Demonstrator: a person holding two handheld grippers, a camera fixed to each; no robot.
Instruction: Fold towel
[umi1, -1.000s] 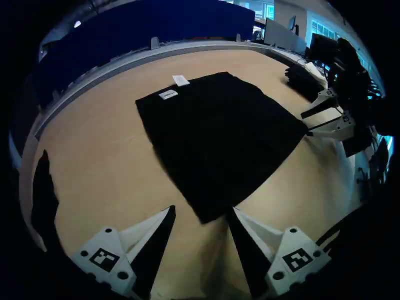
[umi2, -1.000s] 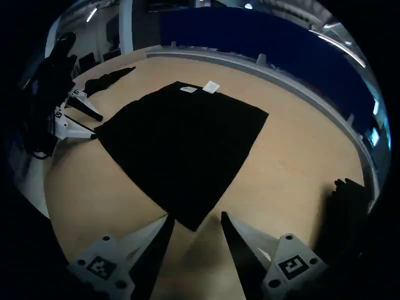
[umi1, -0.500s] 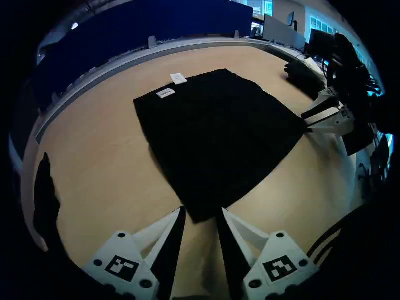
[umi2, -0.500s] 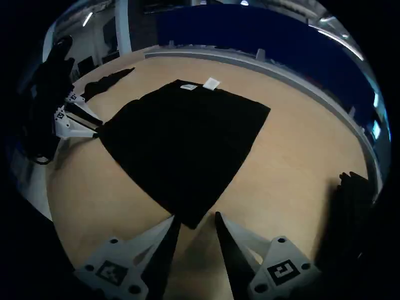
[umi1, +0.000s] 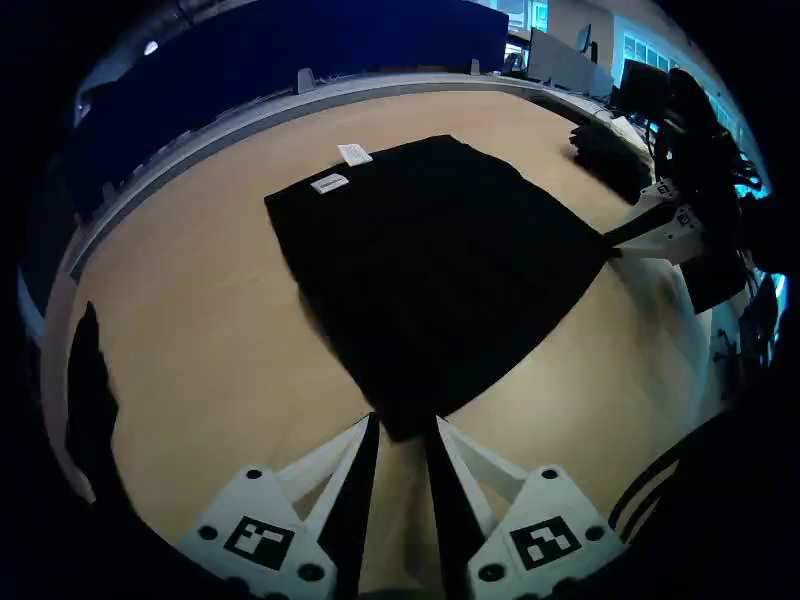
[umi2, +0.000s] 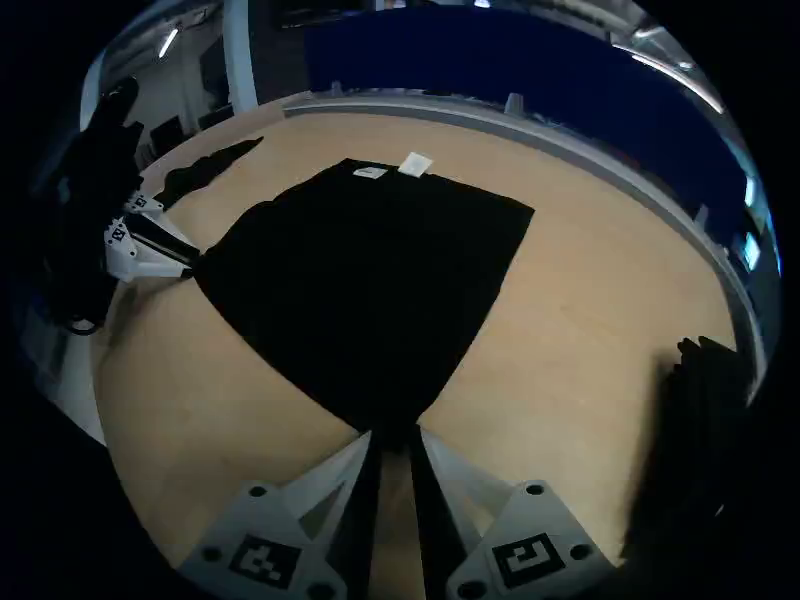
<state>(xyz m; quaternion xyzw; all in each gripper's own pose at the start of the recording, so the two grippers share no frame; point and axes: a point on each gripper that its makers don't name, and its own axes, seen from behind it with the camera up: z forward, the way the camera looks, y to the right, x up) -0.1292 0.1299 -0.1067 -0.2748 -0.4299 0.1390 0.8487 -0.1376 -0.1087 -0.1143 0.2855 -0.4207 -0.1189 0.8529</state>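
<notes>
A black towel (umi1: 430, 260) lies spread flat on the light wooden table (umi1: 200, 320), with two white tags (umi1: 340, 170) at its far edge. My left gripper (umi1: 401, 425) is closed in on the towel's nearest corner, which sits pinched between the fingertips. In the right gripper view the same towel (umi2: 370, 270) spreads away from my right gripper (umi2: 393, 435), whose fingers stand almost together on another corner. The right gripper (umi1: 612, 245) appears far off at the towel's right corner in the left gripper view. In the right gripper view the left gripper (umi2: 185, 262) holds the towel's left corner.
A pile of black cloth (umi1: 610, 150) lies at the table's far right, seen too as a dark heap (umi2: 700, 400). Another dark cloth (umi1: 85, 400) lies at the left edge. A blue partition (umi1: 300, 40) runs behind the table's curved rim. Dark sleeves (umi1: 700, 140) hold the grippers.
Both grippers have moved forward onto their towel corners and narrowed from wide open to pinched on the cloth. The towel has stayed flat.
</notes>
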